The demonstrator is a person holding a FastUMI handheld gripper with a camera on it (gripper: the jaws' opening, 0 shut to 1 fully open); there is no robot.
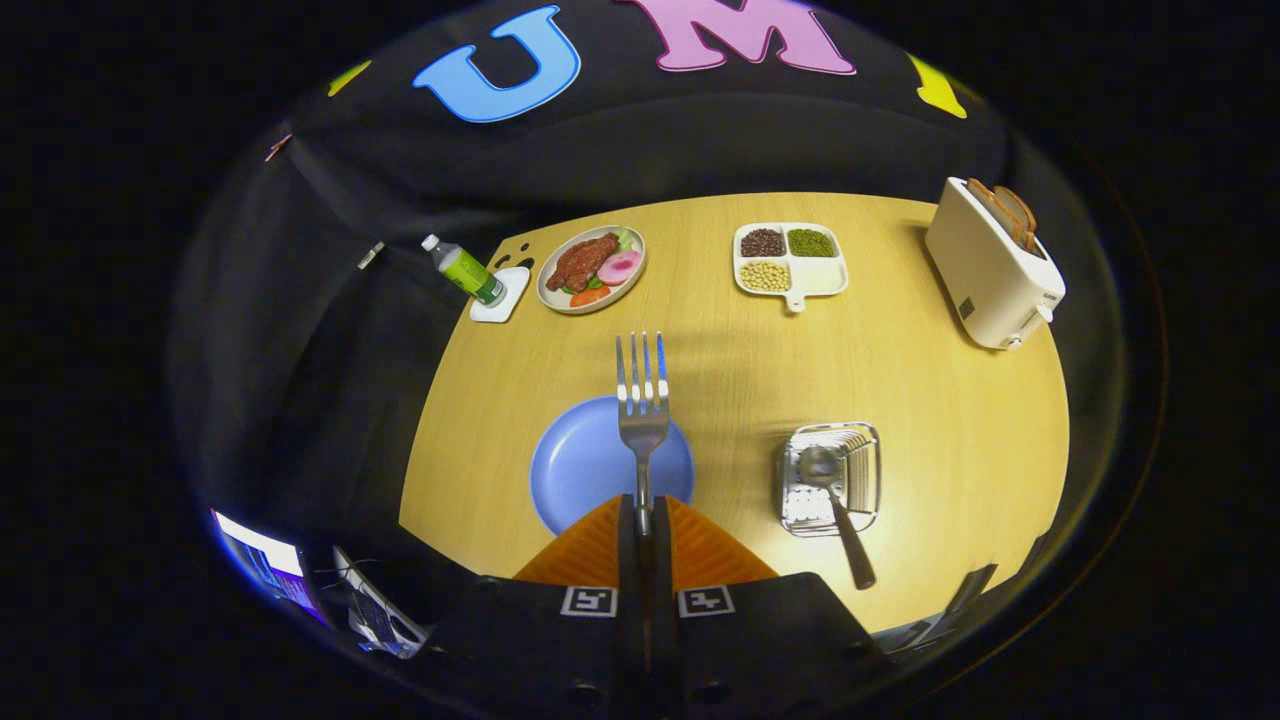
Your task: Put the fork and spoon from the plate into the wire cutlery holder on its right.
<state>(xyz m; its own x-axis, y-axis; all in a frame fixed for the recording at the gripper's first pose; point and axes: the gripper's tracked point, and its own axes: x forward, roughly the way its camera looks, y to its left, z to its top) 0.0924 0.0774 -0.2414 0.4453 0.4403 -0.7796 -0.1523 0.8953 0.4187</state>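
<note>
A silver fork (642, 400) sticks straight out ahead of my gripper (643, 520), whose two fingers are shut on its handle, tines pointing away. It is lifted above a blue plate (580, 465), which lies bare on the wooden table right beneath the fingers. To the right of the plate stands the wire cutlery holder (830, 478). A spoon (835, 500) rests in the holder, bowl inside and dark handle leaning out toward me over its near rim.
At the table's far side are a plate of food (590, 268), a green bottle (463, 270) on a white coaster, and a divided white dish of beans (790, 258). A white toaster (992, 262) with bread stands far right.
</note>
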